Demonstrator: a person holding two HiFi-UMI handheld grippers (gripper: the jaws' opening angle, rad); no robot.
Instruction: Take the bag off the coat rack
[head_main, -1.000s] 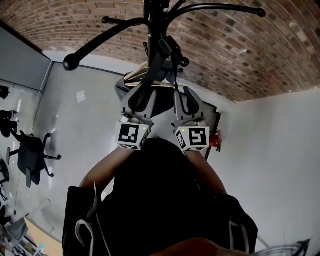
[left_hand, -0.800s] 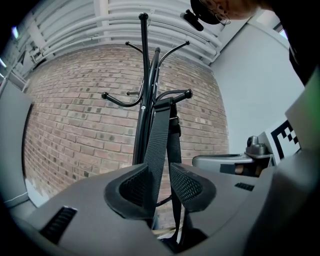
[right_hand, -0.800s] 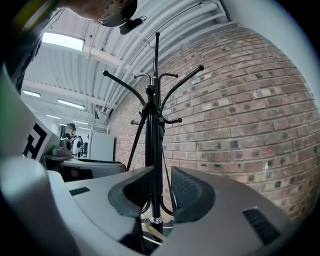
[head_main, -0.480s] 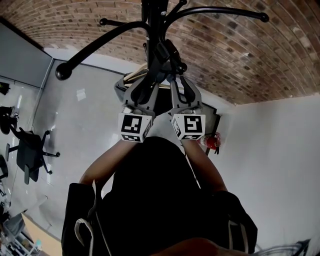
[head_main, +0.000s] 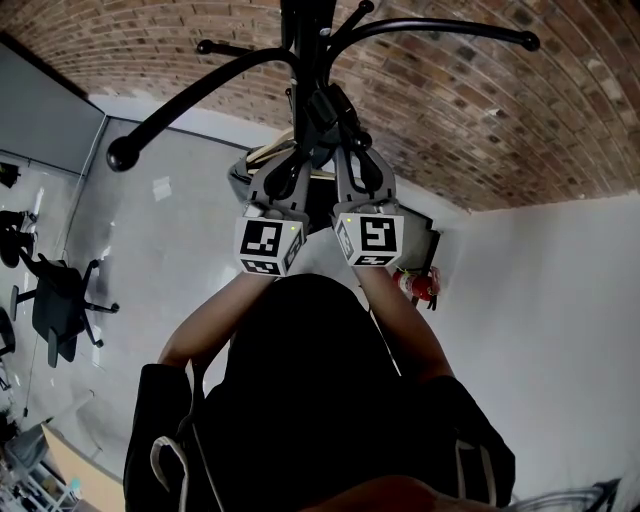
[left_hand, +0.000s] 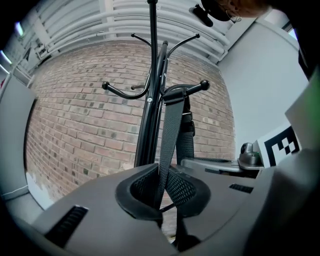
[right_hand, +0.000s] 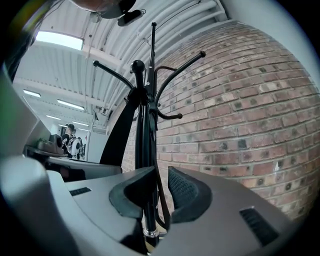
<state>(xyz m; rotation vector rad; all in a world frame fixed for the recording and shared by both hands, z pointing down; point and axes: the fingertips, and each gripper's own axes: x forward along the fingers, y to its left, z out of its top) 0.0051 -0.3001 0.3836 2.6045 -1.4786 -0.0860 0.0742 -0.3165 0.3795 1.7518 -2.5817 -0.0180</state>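
Observation:
A black coat rack (head_main: 303, 40) stands before me with curved hook arms. The bag (head_main: 258, 165) hangs against its pole, mostly hidden behind both grippers. Its grey strap (left_hand: 170, 135) runs down from a ball-tipped hook (left_hand: 192, 88) into my left gripper (left_hand: 162, 192). That gripper's jaws are closing and the pads press on the strap from both sides. My right gripper (right_hand: 161, 192) is held close beside it, open, with the rack pole (right_hand: 145, 115) and a thin black cord in the gap, untouched by the pads. In the head view the left gripper (head_main: 298, 152) and right gripper (head_main: 347, 152) reach up side by side.
A brick wall (head_main: 480, 110) stands right behind the rack. An office chair (head_main: 60, 305) is on the grey floor at the left, and a red object (head_main: 422, 287) is near the white wall at the right. A person (right_hand: 70, 137) is far off in the right gripper view.
Both grippers have moved up and closer to the rack's hooks. The right gripper has drawn nearer the left one.

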